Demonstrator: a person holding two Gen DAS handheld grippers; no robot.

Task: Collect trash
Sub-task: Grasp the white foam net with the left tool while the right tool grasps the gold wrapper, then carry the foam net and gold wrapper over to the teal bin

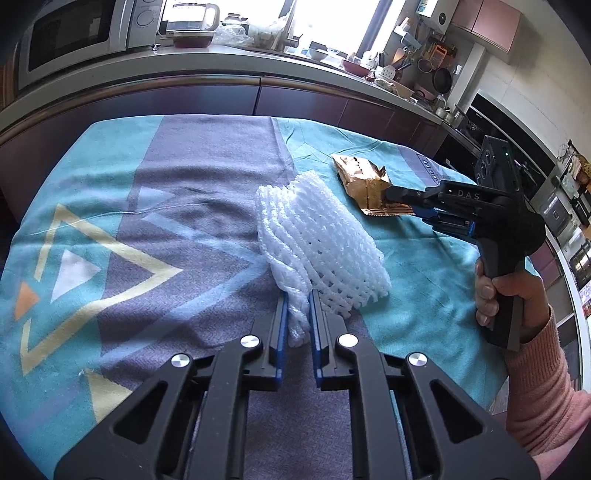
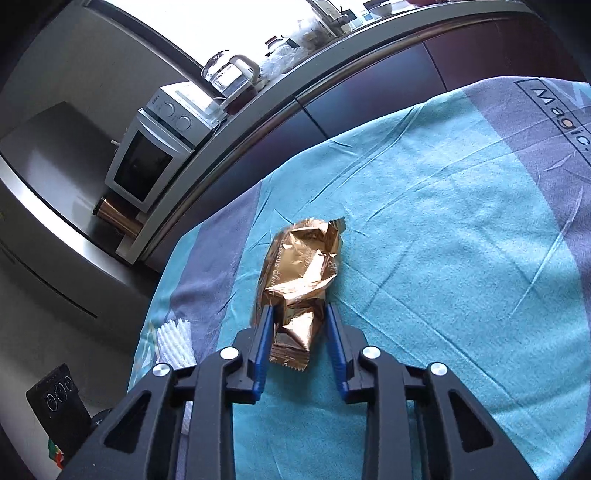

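Observation:
A white foam fruit net (image 1: 321, 240) lies on the teal and grey cloth (image 1: 147, 206). My left gripper (image 1: 297, 295) is shut on the net's near end, pinched between the blue pads. A crumpled gold foil wrapper (image 2: 301, 273) lies on the cloth further right; it also shows in the left wrist view (image 1: 364, 177). My right gripper (image 2: 297, 312) is open, its jaws standing either side of the wrapper's near end, and it shows in the left wrist view (image 1: 397, 197) at the wrapper. The net's edge shows in the right wrist view (image 2: 173, 343).
A dark kitchen counter (image 1: 258, 92) runs along behind the table with a microwave (image 1: 70, 33), a glass kettle (image 1: 192, 18) and kitchenware. An oven stack (image 1: 569, 206) stands at the right. The cloth (image 2: 443, 221) spreads to the right of the wrapper.

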